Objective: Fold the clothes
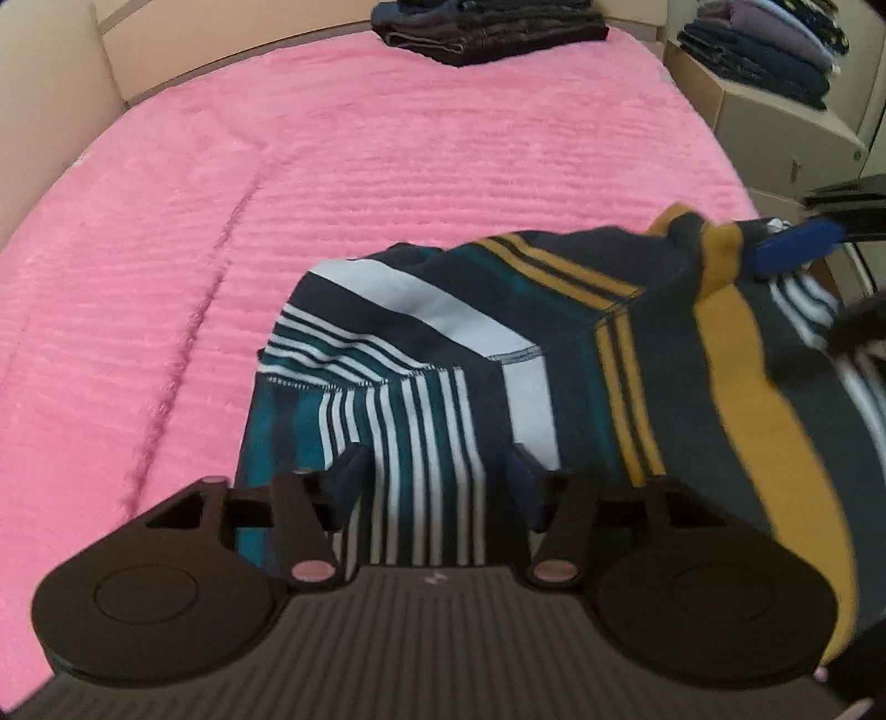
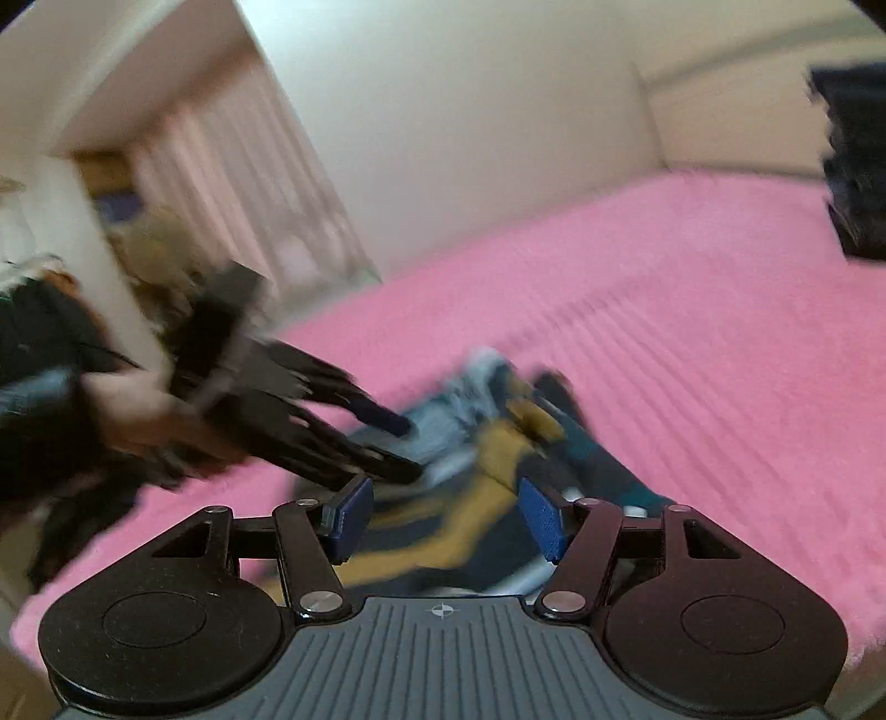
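The striped garment (image 1: 554,354) is lying bunched at the pink bedspread's (image 1: 387,166) five-o'clock edge. The left gripper (image 1: 437,482) is hanging spread above its white stripes. The right gripper (image 2: 443,518) is reaching in unclenched, grasping nothing. Folded dark clothes (image 1: 487,25) are sitting at twelve o'clock.

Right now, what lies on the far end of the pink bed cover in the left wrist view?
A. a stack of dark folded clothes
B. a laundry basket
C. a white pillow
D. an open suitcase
A: a stack of dark folded clothes sits at the far edge of the pink bed cover, beyond the striped garment.
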The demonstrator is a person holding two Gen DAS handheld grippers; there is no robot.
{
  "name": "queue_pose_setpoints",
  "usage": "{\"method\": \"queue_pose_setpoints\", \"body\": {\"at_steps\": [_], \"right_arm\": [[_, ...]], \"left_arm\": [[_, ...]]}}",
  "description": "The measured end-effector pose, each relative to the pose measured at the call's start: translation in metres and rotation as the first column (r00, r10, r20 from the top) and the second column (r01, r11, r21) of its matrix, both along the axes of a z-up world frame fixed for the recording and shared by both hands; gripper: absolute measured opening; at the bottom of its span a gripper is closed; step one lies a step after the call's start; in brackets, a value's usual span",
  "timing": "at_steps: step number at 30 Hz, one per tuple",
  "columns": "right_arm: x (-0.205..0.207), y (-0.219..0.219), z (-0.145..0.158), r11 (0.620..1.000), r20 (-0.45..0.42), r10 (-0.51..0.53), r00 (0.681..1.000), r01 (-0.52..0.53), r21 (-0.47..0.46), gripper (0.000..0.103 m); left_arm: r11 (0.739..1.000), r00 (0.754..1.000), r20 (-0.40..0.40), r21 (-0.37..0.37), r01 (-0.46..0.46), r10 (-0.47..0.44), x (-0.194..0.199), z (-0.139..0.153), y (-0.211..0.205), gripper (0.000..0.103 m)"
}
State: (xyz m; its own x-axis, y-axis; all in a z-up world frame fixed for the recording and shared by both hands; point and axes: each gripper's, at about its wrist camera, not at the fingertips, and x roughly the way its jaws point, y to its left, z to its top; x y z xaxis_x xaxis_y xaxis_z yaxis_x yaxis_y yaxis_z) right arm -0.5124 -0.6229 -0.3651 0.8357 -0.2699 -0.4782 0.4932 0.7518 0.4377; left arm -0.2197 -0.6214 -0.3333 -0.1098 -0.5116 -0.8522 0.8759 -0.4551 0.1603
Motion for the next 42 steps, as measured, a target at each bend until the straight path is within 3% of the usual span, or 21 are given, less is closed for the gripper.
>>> {"method": "queue_pose_setpoints", "body": {"at_steps": [1,2,3,5,10,12,16,18,21,22,23,24,25,29,34,37,41,42], "right_arm": [[0.000,-0.010,-0.009,0.999,-0.036,-0.032,0.999,0.033,0.028,0.043],[-0.005,-0.017,-0.013,0.998,-0.044,-0.051,0.998,0.053,0.044,0.029],[-0.012,-0.021,-0.014,0.997,-0.038,-0.061,0.997,0.063,0.054,0.028],[-0.022,-0.021,-0.012,0.997,-0.058,-0.068,0.996,0.069,0.020,0.028],[-0.022,-0.009,-0.016,0.996,-0.112,-0.075,0.991,0.070,-0.051,0.028],[-0.007,-0.007,-0.016,0.993,-0.156,-0.066,0.986,0.050,-0.105,0.028],[0.002,-0.006,-0.017,0.985,-0.238,-0.029,0.971,-0.012,-0.170,0.028],[-0.003,-0.008,-0.014,0.989,-0.238,-0.010,0.971,-0.026,-0.146,0.028],[-0.010,0.003,-0.002,0.986,-0.238,0.007,0.971,-0.047,-0.161,0.029],[-0.012,0.008,0.002,0.984,-0.245,0.012,0.970,-0.055,-0.171,0.030],[-0.015,0.015,0.005,0.983,-0.246,0.014,0.969,-0.059,-0.176,0.045],[-0.019,0.021,0.008,0.983,-0.242,0.014,0.970,-0.058,-0.175,0.068],[-0.024,0.027,0.011,0.985,-0.229,0.019,0.973,-0.057,-0.162,0.074],[-0.041,0.035,0.010,0.999,-0.138,0.036,0.990,-0.035,0.010,0.074],[-0.053,0.026,-0.015,0.966,-0.069,-0.050,0.996,0.066,0.251,0.074],[-0.053,0.018,-0.032,0.925,-0.031,-0.117,0.993,0.120,0.361,0.074],[-0.044,0.010,-0.047,0.894,0.005,-0.173,0.985,0.155,0.421,0.074],[-0.041,0.007,-0.052,0.883,0.015,-0.187,0.982,0.161,0.440,0.074]], "left_arm": [[1.000,1.000,0.004,0.001,0.002,-0.002,0.000,-0.002,-0.005,0.069],[1.000,1.000,-0.004,0.010,-0.005,0.005,0.002,-0.002,-0.010,0.067],[1.000,1.000,-0.006,0.008,-0.007,0.007,0.002,0.002,-0.012,0.065],[1.000,1.000,-0.015,-0.009,-0.005,0.005,-0.001,0.009,-0.013,0.053],[0.999,0.977,-0.207,-0.004,0.044,-0.044,-0.025,0.015,-0.019,0.053],[0.998,0.978,-0.197,0.003,0.065,-0.063,-0.040,0.004,-0.028,0.052],[0.997,0.984,-0.161,0.013,0.082,-0.079,-0.049,-0.017,-0.045,0.062],[0.998,0.984,-0.169,0.024,0.064,-0.059,-0.045,-0.012,-0.046,0.062],[1.000,0.994,-0.108,-0.015,0.026,-0.028,-0.038,0.006,-0.029,0.056],[0.999,0.996,-0.093,-0.030,0.012,-0.015,-0.033,0.012,-0.020,0.055],[0.999,0.996,-0.086,-0.040,-0.007,0.004,-0.026,0.018,-0.010,0.055],[0.998,0.997,-0.080,-0.052,-0.028,0.024,-0.018,0.025,0.002,0.055],[0.997,0.996,-0.073,-0.065,-0.047,0.042,-0.012,0.030,0.014,0.056],[0.988,0.996,-0.035,-0.129,-0.081,0.077,0.003,0.044,0.069,0.063],[0.981,0.992,0.126,-0.189,0.045,-0.021,-0.009,0.025,0.113,0.063],[0.969,0.972,0.225,-0.214,0.124,-0.075,-0.016,0.013,0.139,0.066],[0.945,0.928,0.347,-0.235,0.226,-0.135,-0.025,-0.001,0.173,0.067],[0.945,0.927,0.350,-0.235,0.229,-0.137,-0.024,-0.003,0.173,0.067]]}}
